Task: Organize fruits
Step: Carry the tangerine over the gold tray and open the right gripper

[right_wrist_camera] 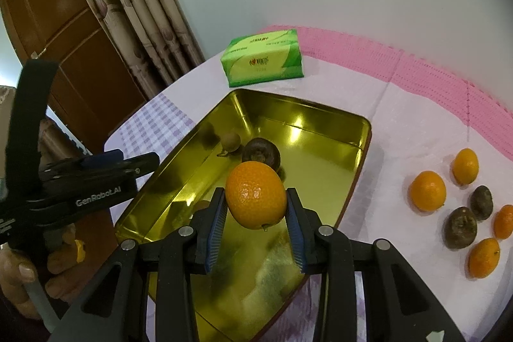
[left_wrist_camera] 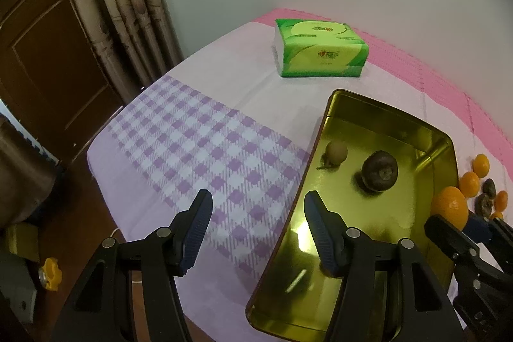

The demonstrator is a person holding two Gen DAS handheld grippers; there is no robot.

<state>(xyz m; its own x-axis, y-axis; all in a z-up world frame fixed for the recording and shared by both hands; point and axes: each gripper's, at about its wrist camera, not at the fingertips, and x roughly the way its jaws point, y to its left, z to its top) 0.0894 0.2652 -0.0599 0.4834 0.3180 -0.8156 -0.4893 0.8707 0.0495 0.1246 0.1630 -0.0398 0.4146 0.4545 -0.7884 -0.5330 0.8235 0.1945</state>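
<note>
Grippers of ours sit low over the table. Our left gripper (left_wrist_camera: 258, 233) points toward 12 o'clock, its right finger above the gold tin (left_wrist_camera: 442, 149) rim, its left over the checked cloth (left_wrist_camera: 198, 149). A curtain (left_wrist_camera: 121, 5) and wooden door (left_wrist_camera: 48, 69) stand at 10 o'clock, a green tissue pack (left_wrist_camera: 320, 48) at 12. Our left gripper gapes wide, holding nothing. Our right gripper (right_wrist_camera: 255, 205) hovers above the tin, clamped on an orange (right_wrist_camera: 255, 194). Inside the tin lie a dark fruit (right_wrist_camera: 260, 151) and a small brown fruit (right_wrist_camera: 231, 141). At 3 o'clock, loose fruits (right_wrist_camera: 428, 190) wait on the cloth.
</note>
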